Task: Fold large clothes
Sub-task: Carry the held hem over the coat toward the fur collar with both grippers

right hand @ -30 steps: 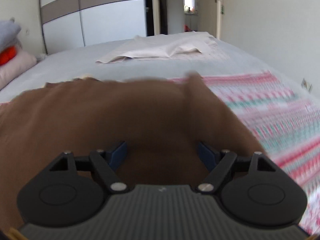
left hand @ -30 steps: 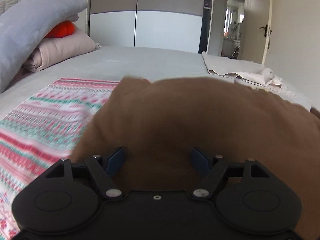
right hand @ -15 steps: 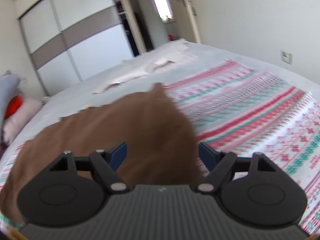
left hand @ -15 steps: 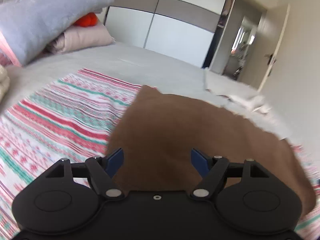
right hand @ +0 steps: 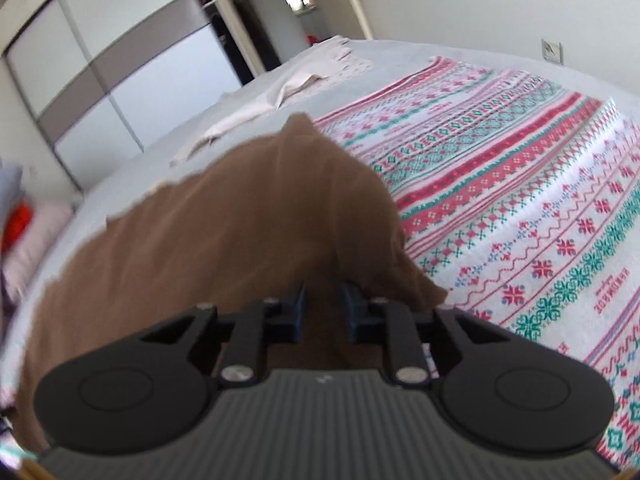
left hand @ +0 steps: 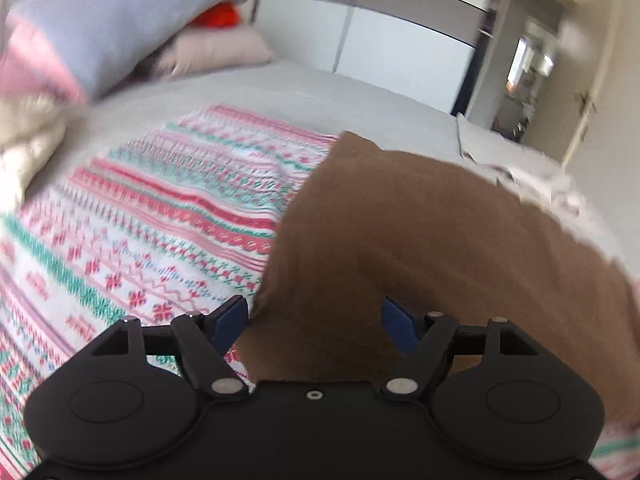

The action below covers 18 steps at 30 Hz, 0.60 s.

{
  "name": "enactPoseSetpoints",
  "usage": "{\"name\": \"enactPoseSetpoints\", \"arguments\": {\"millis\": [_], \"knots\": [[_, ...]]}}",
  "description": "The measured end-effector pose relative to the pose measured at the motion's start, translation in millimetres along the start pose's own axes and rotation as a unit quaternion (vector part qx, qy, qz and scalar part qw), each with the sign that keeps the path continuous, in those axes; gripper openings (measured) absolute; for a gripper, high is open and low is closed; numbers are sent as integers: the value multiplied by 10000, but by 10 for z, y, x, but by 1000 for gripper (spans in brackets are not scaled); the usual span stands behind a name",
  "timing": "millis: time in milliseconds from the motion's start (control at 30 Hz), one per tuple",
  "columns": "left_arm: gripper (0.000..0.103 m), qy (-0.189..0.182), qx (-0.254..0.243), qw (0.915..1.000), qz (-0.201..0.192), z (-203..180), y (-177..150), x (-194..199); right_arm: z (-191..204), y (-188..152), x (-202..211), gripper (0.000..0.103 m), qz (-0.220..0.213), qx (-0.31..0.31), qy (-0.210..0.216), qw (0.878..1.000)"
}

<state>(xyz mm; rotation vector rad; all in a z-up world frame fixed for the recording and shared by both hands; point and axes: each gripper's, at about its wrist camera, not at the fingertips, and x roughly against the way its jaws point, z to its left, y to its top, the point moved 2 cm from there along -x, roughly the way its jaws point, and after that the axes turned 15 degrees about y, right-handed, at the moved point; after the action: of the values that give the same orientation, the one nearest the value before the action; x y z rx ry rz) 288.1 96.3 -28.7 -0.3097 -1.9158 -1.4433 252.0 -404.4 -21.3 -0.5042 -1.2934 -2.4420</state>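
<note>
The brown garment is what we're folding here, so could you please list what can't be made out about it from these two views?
- Left wrist view: the brown garment covers the left gripper fingertips; no grip visible between the wide jaws.
- Right wrist view: the right gripper jaws sit close, but cloth hides the contact.
- Both views: the garment type is unclear; its near edge is behind the gripper bodies.

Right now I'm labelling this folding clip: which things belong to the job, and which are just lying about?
Job:
brown garment
left gripper, fingers apart
right gripper, nearly closed on the garment
patterned blanket underneath

Lying about:
cream cloth
grey pillow
pink pillow
wardrobe
</note>
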Motion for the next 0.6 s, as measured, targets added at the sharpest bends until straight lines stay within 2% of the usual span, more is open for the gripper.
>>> {"name": "enactPoseSetpoints", "arguments": {"millis": [100, 233, 300, 433, 533, 600], "knots": [[73, -208, 762, 9954, 546, 242, 80, -50, 151, 24, 75, 51, -155, 340, -1, 9993], [82, -375, 1305, 9825, 1273, 341, 27, -75, 478, -45, -8, 60, 87, 1135, -57, 9935], [82, -537, 1533, 9740, 1581, 351, -56, -93, 594, -88, -48, 64, 131, 1393, -111, 9901], [80, -1107, 2142, 9434, 2278, 371, -223, -235, 685, -167, -130, 65, 273, 1190, 132, 9924], [80, -1441, 2572, 9257, 2370, 340, -352, -318, 797, -267, -205, 65, 424, 1259, 273, 9908], [80, -1559, 2747, 9209, 2283, 307, -407, -345, 897, -342, -248, 65, 510, 1444, 313, 9877]]}}
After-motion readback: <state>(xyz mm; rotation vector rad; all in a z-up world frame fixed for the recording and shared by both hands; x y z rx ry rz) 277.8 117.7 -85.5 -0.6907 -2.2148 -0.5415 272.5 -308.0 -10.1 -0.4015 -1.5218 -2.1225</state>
